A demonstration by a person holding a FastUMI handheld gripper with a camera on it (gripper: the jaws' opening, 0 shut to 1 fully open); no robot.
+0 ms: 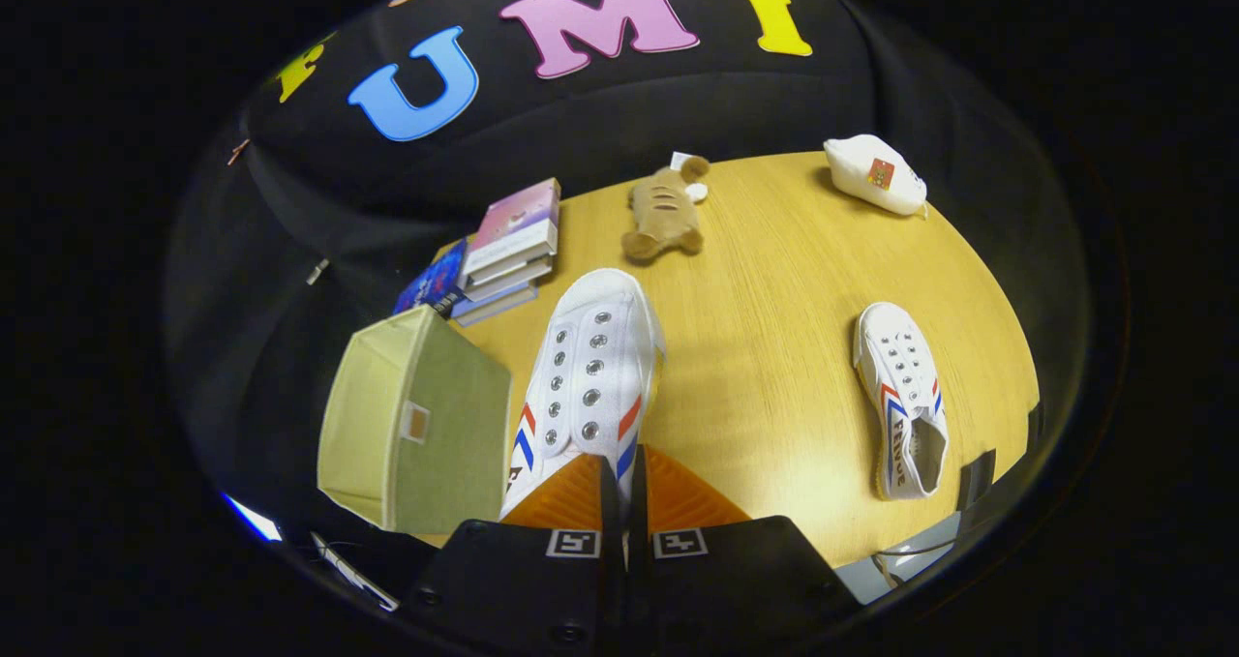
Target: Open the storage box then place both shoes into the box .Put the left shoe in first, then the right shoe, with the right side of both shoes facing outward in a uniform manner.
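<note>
The jaws clamp a white shoe (590, 376) (heel end) at lower centre. Left of it stands the storage box (416, 425); the second shoe (902, 398) lies right on the surface (765, 347)

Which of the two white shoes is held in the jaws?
The shoe beside the storage box, lifted and pinched by the gripper; the other shoe lies apart on the table.

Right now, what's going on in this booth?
The hand-held gripper is shut on a white shoe, pinching its heel end between both fingers and holding it above the wooden table. The open fabric box sits just beside that shoe, with nothing visible inside it. The other shoe lies on the table on the far side from the box. Beyond are stacked books, a plush toy and a white pouch. No shoe is boxed yet.
</note>
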